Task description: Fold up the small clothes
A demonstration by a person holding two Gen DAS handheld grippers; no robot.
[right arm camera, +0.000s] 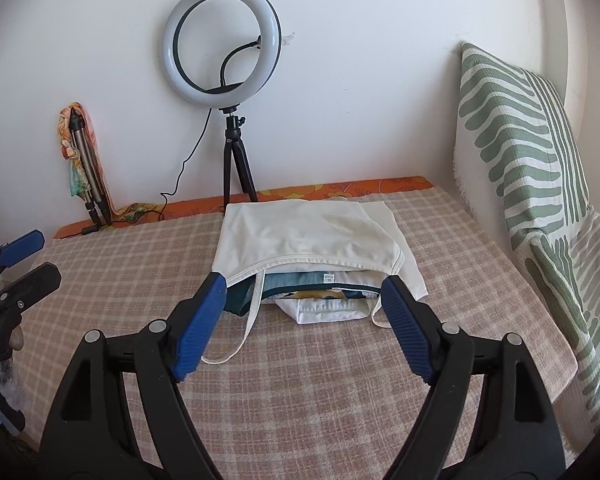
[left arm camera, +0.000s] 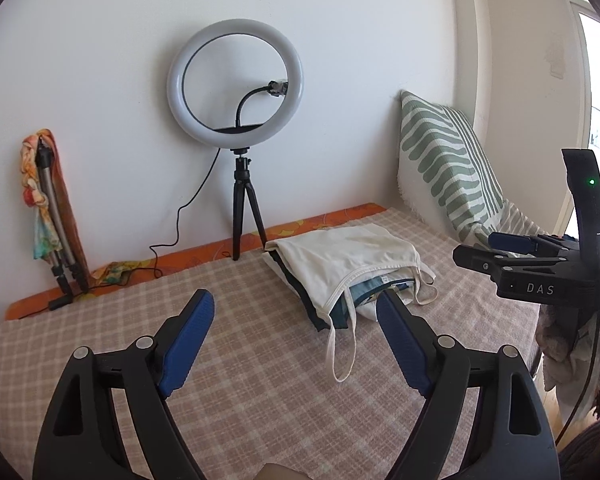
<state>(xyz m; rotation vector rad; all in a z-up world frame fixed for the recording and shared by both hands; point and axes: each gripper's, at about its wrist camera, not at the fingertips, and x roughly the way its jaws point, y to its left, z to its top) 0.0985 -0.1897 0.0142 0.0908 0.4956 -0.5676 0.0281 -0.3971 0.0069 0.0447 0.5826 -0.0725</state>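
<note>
Folded pile of small clothes (right arm camera: 312, 256) lies on the checked bed cover (right arm camera: 300, 380), towards the wall side, just in front of the ring light's tripod (right arm camera: 236, 160). Top piece is a cream strappy top (right arm camera: 300, 236); teal, yellow and white layers show under its near edge. One thin strap (right arm camera: 236, 344) trails off the pile onto the cover, on the side away from the wall.

Left gripper (left arm camera: 296, 300): jaws spread wide, nothing between the blue pads (left arm camera: 188, 344). It sits clear of the pile, off to the pile's tripod-leg side, only its one fingertip lining up with the pile's near edge in its own view.

Right gripper (right arm camera: 302, 288): jaws likewise spread, released, no cloth pinched. Its tips frame the pile's near edge; cannot tell whether they touch the fabric.

Ring light (right arm camera: 222, 44) stands against the white wall behind the pile. Green-striped cushion (right arm camera: 528, 152) leans beside the pile, apart from it. A folded stand wrapped in patterned cloth (right arm camera: 80, 160) leans on the wall, beyond the tripod from the pile.
</note>
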